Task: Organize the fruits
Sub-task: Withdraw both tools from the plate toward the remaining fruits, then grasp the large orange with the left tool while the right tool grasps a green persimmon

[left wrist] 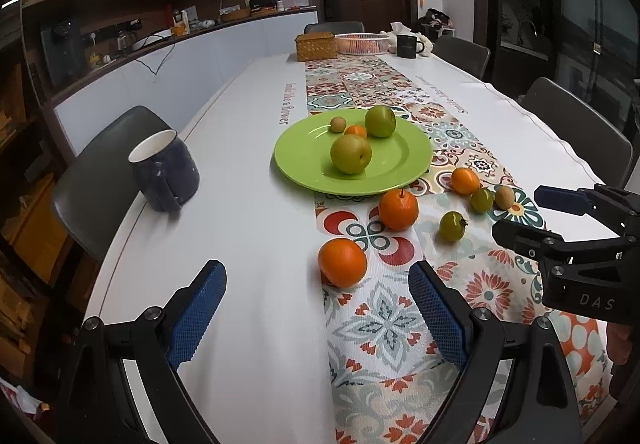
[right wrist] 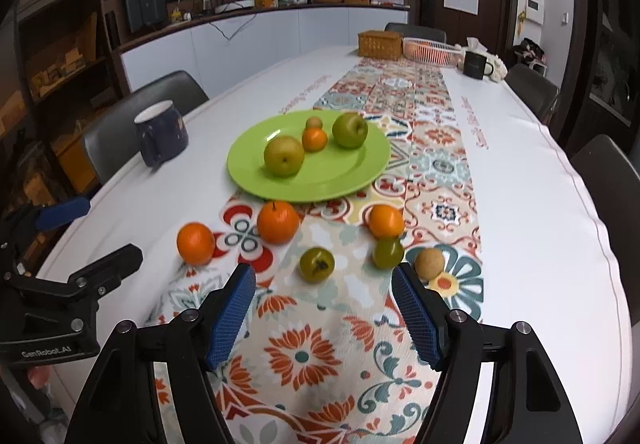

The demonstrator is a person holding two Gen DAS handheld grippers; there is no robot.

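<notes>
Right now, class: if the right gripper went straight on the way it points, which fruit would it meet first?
Probably the green tomato-like fruit, which lies nearly centred ahead of the open right gripper. A smaller green fruit sits slightly further right. Depth is hard to judge.

Dim, warm indoor light, soft shadows, heavy fisheye bending, black vignetted corners

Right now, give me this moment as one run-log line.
left gripper: open, empty | right gripper: open, empty | green plate: four fruits on it | table runner: six fruits loose | stage: mid-sort
</notes>
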